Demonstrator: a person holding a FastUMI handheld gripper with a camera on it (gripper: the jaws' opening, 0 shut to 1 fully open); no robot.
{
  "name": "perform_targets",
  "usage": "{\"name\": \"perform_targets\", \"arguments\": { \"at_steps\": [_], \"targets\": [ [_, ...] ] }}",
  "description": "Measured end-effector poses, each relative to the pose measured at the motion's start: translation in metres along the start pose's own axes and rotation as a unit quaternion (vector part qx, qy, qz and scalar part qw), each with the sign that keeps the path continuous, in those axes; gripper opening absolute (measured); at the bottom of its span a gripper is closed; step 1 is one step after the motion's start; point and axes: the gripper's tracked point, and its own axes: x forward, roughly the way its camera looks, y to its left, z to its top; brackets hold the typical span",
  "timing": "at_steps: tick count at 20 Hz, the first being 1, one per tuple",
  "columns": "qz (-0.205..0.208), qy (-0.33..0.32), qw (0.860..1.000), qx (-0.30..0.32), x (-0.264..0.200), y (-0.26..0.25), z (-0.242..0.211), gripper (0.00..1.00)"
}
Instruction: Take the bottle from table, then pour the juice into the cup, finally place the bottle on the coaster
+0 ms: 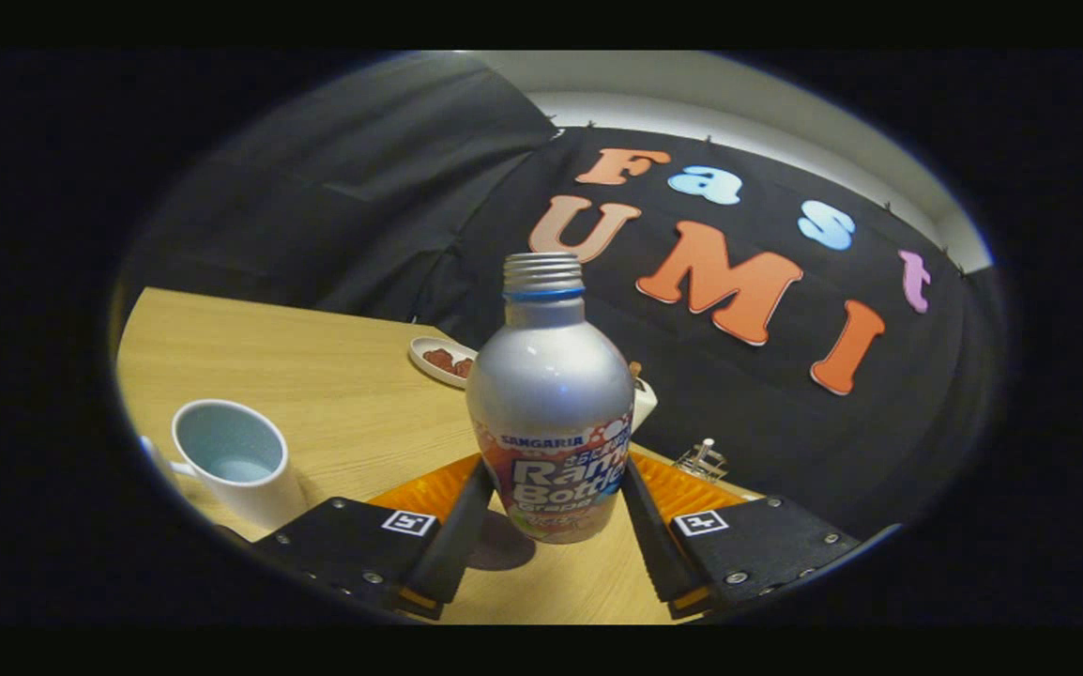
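A silver aluminium bottle [549,394] with a colourful label and a bare, capless threaded neck stands upright between my fingers. My gripper [556,483] is shut on it, one black finger [455,535] pressing on its left side and the other on its right side low on the label. The bottle's base looks slightly off the wooden table [335,394], with a shadow under it. A white cup [234,462] with a pale blue inside stands to the left of the fingers. An orange ribbed coaster [429,488] lies just behind the bottle, partly hidden by it and the fingers.
A small white dish [443,360] with brown pieces sits farther back on the table. A white object [644,401] peeks out behind the bottle's right shoulder, and a small metallic item [703,460] stands near the table's right edge. Black cloth walls close the booth.
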Motion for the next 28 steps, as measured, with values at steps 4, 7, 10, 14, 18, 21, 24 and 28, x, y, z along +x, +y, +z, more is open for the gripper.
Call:
{"name": "perform_targets", "arguments": {
  "at_steps": [4,7,10,14,18,21,24,28],
  "targets": [
    [0.015,0.025,0.994,0.107,0.007,-0.001,-0.015,0.77],
    [0.036,0.041,0.985,0.161,0.013,0.003,-0.023,0.77],
    [0.045,0.059,0.980,0.185,0.017,0.007,-0.032,0.77],
    [0.059,0.077,0.972,0.213,0.018,0.013,-0.043,0.77],
    [0.061,0.088,0.971,0.212,0.019,0.018,-0.053,0.77],
    [0.066,0.094,0.972,0.204,0.020,0.024,-0.062,0.77],
    [0.063,0.094,0.972,0.205,0.020,0.022,-0.065,0.77],
    [0.066,0.095,0.972,0.206,0.019,0.022,-0.067,0.77]
  ]
}}
